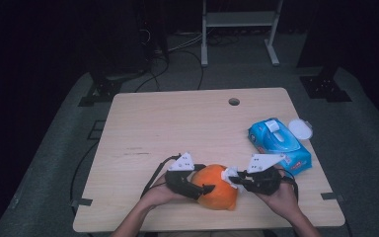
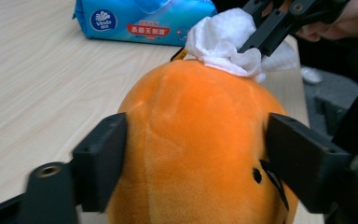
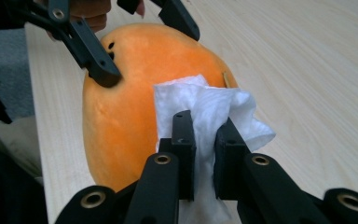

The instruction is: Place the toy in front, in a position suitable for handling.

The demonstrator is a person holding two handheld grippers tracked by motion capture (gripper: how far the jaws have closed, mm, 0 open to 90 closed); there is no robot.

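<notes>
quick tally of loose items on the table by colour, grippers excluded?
Orange: 1, plush toy
Blue: 1, wet wipes pack
White: 2, wipe pinched by the right gripper, round lid
Total: 4

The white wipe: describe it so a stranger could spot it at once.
Start at the wooden table and find the orange plush toy near its front edge. The white wipe is the crumpled sheet pressed on the toy, pinched in the right tongs. Unlike the blue wipes pack behind, it is loose and white.
</notes>
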